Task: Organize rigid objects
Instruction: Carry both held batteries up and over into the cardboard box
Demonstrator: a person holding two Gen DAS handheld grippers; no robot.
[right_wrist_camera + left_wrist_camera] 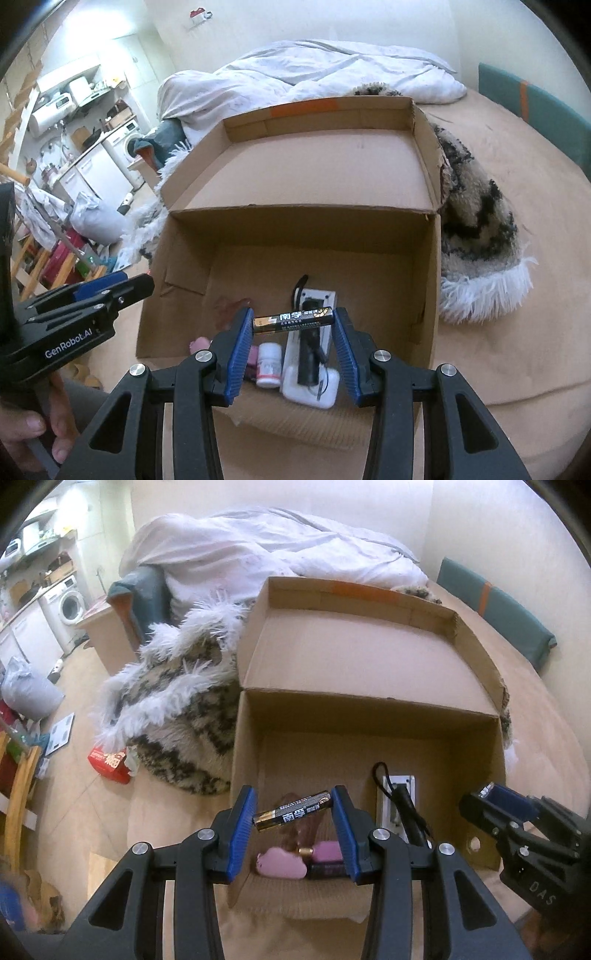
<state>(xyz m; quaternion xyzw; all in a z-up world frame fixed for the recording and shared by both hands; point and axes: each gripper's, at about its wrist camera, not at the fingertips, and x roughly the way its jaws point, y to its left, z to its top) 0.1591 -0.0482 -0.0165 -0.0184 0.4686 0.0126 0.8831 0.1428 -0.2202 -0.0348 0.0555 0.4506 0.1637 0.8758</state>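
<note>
each gripper holds one slim black-and-gold battery end to end across its blue pads: the left gripper (293, 810) clamps the left battery (291, 809), tilted with its right end higher, and the right gripper (293, 321) clamps the right battery (293, 319), which lies nearly level. both hang above the near half of the open cardboard box (295, 225) that sits on the bed. on the box floor by the near wall lie a pink case (282, 864), a small white bottle (269, 364) and a white block (312, 369) with a black corded piece on it.

the batteries look light, stiff and smooth-skinned. gripped only at the end caps, each could probably pivot or slip out, so a hold across the barrel would likely be surer. they seem sturdy enough to drop a short way.
</note>
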